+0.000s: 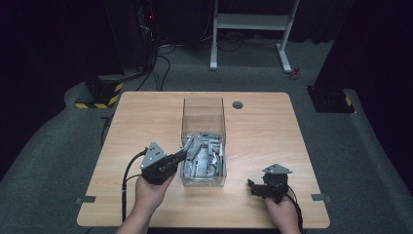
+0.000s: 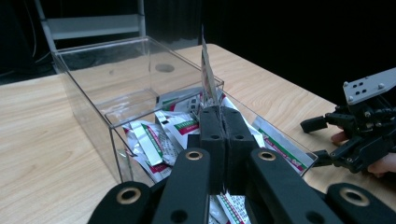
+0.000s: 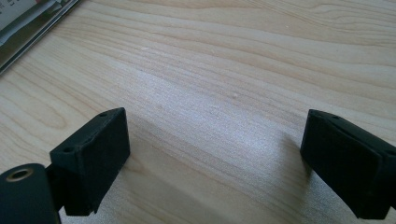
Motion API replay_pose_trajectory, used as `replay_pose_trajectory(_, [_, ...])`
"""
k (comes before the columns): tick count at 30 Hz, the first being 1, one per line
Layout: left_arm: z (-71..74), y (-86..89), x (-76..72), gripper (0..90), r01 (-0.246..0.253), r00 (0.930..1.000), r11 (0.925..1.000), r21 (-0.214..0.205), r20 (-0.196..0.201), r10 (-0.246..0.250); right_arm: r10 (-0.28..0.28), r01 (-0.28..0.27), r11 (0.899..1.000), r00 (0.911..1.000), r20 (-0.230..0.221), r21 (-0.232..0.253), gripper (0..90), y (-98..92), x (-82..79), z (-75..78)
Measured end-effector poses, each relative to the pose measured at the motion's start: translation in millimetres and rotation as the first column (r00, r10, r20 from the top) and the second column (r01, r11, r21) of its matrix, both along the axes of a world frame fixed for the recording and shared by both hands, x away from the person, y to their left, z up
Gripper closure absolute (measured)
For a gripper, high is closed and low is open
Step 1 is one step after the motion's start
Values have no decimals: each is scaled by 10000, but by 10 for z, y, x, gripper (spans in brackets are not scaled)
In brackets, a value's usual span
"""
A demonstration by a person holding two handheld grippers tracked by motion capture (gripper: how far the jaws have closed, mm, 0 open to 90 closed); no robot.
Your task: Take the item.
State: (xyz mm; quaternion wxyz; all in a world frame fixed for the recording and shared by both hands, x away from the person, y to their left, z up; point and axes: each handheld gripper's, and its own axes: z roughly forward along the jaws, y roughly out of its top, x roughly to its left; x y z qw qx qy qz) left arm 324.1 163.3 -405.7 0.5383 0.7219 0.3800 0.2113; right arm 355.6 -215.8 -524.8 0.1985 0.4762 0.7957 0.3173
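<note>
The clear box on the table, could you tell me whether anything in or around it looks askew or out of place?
One packet stands on edge above the clear box, pinched in the shut left gripper. The other packets lie loose and overlapping in the near end. Nothing looks spilled or damaged.

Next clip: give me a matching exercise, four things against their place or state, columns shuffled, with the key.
1. left tongs
2. right tongs
3. clear box
4. packet

A. open, over bare table
B. pinched upright over the box
C. mid-table, sachets inside
D. shut on a packet

Pairs: 1-D, 2-A, 3-C, 4-B
</note>
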Motion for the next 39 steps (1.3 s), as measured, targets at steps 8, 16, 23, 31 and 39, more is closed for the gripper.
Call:
replay_pose_trajectory(8, [62,69,-19,887,-68,9998,9996,-258,206,73,-19,19,10000,10000,-21,18,78,2,-1,1])
replay_pose_trajectory(16, [127,146,-48,888,-200,9990,9986,-480,388,219,-19,19,10000,10000,-22,19,79,2,-1,1])
replay_pose_trajectory(23, [180,234,-84,888,-397,9975,9978,-531,555,426,33,-33,10000,10000,-17,20,78,2,2,0])
replay_pose_trajectory(31, [194,377,-139,887,-703,9953,9956,-616,618,741,133,-133,9999,9999,-21,20,77,9,13,0])
replay_pose_trajectory(39, [204,540,-176,888,-1052,9914,9928,-566,718,1091,129,-129,9999,9999,-26,29,77,10,12,1])
